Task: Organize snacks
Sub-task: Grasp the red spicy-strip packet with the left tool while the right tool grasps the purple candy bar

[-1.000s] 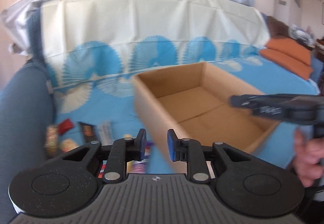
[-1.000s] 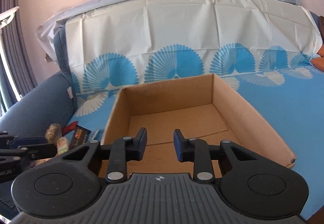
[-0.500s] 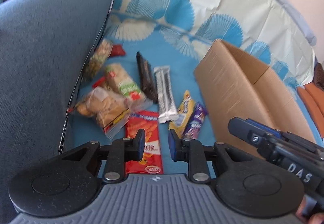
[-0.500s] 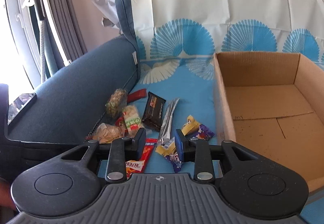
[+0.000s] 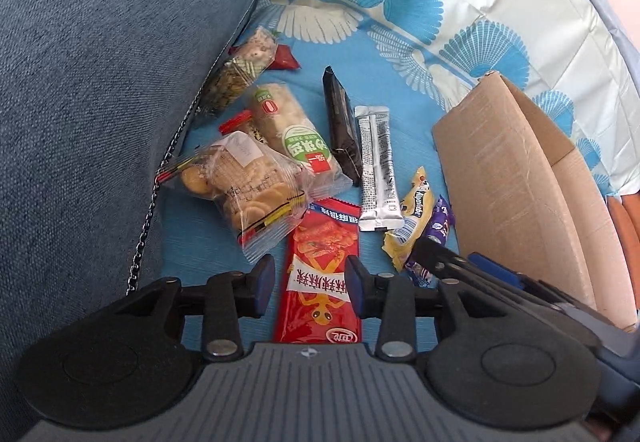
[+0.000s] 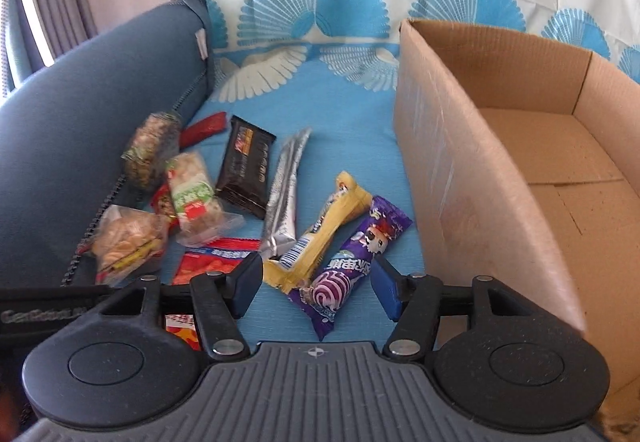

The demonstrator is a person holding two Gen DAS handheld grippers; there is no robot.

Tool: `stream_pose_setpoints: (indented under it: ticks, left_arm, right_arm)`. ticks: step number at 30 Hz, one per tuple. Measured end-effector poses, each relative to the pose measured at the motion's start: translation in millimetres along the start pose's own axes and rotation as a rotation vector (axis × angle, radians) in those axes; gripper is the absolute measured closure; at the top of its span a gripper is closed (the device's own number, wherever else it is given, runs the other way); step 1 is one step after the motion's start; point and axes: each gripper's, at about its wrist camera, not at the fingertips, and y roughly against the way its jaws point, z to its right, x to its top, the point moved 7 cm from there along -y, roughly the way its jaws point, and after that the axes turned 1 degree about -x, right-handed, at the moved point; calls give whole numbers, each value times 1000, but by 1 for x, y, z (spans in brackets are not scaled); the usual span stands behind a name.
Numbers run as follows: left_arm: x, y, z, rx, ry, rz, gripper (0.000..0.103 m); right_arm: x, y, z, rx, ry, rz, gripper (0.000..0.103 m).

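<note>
Fingers (image 5: 354, 284) on both grippers just opened, nothing gripped. Left gripper (image 5: 310, 282) over red packet (image 5: 322, 262); right gripper (image 6: 316, 286) over purple packet (image 6: 352, 262).

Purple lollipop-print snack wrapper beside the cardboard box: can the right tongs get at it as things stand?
Probably yes. The right tongs stand open, having just widened, with the purple lollipop-print snack wrapper lying flat right ahead of them. Only the yellow snack wrapper lies alongside; the brown cardboard box sits off to one side.

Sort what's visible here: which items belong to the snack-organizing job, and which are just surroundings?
Job: red snack packet, purple candy wrapper, yellow wrapper, silver stick pack, dark bar, biscuit bag, cardboard box.
Surroundings: blue sofa arm, patterned cover.
</note>
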Motion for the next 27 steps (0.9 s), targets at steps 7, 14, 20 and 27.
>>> stream_pose_setpoints:
  ticks: [7, 14, 20, 27]
  left_arm:
    - [2, 3, 1, -19, -2, 23, 56]
    - [1, 11, 6, -18, -51, 45, 53]
    - [0, 20, 7, -32, -73, 71, 51]
    - [-5, 17, 7, -31, -85, 37, 49]
  right_arm:
    - [-8, -21, 0, -27, -20, -42, 42]
    - [-9, -28, 4, -10, -29, -54, 78]
    - [-17, -9, -4, 7, 90, -28, 78]
    - [-41, 38, -9, 91, 190, -73, 78]
